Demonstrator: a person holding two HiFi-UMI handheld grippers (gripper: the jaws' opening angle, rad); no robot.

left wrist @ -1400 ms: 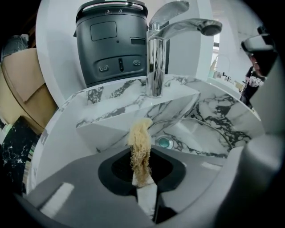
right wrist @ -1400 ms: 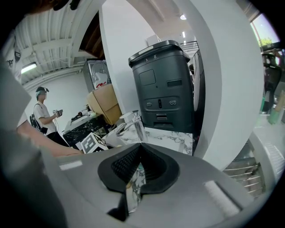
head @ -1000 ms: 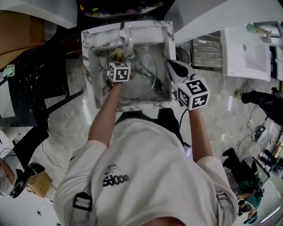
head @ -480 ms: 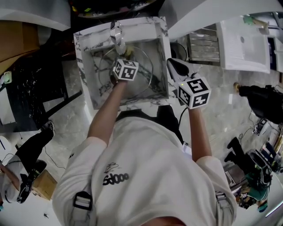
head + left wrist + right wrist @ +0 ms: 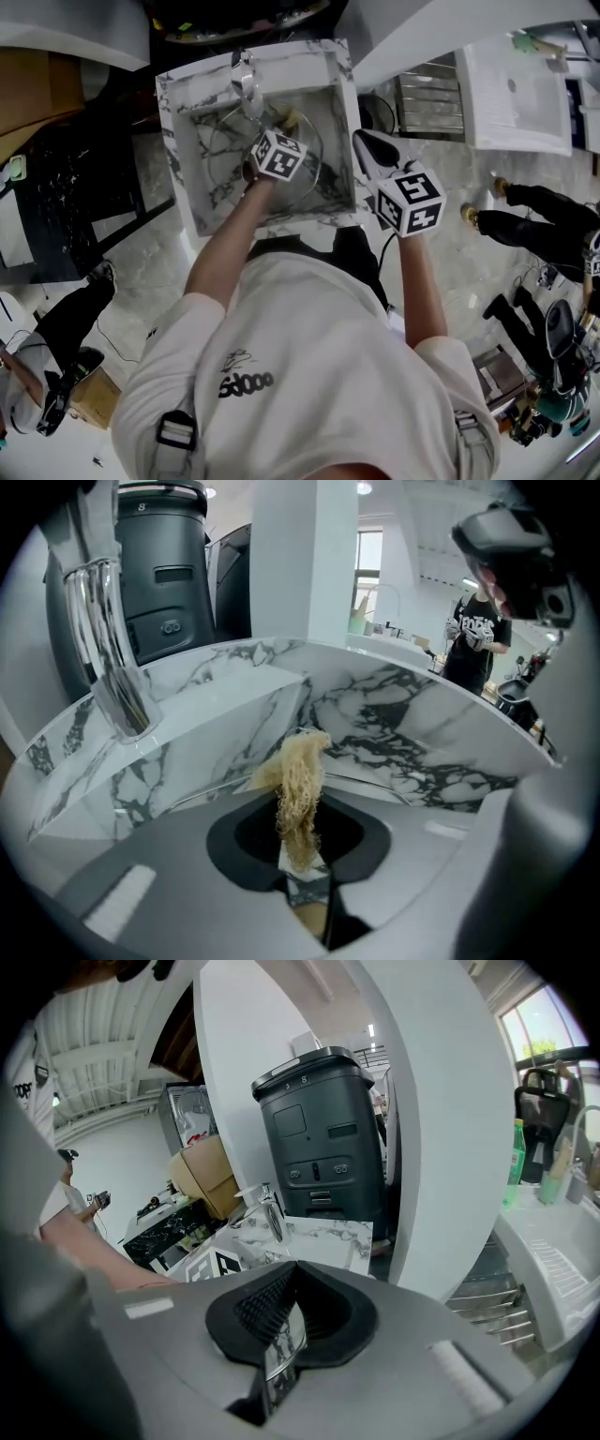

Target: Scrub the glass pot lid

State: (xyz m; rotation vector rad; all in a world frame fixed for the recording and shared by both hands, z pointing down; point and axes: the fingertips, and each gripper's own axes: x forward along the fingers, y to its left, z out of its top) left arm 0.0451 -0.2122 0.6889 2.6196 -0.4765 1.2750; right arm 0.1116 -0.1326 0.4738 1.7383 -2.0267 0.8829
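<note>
Marble sink (image 5: 174, 141), lid (image 5: 230, 141) — left gripper (image 5: 305, 878) pinching scrubber (image 5: 300, 789)

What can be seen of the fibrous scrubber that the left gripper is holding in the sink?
The scrubber is a pale yellow tuft of coarse, tangled fibres, loofah-like. Its near end is clamped between the shut jaws of the left gripper. The frayed free end sticks forward and spreads wider at the tip, by the rim of the glass pot lid inside the marble sink. Whether the tip touches the lid cannot be told.
</note>
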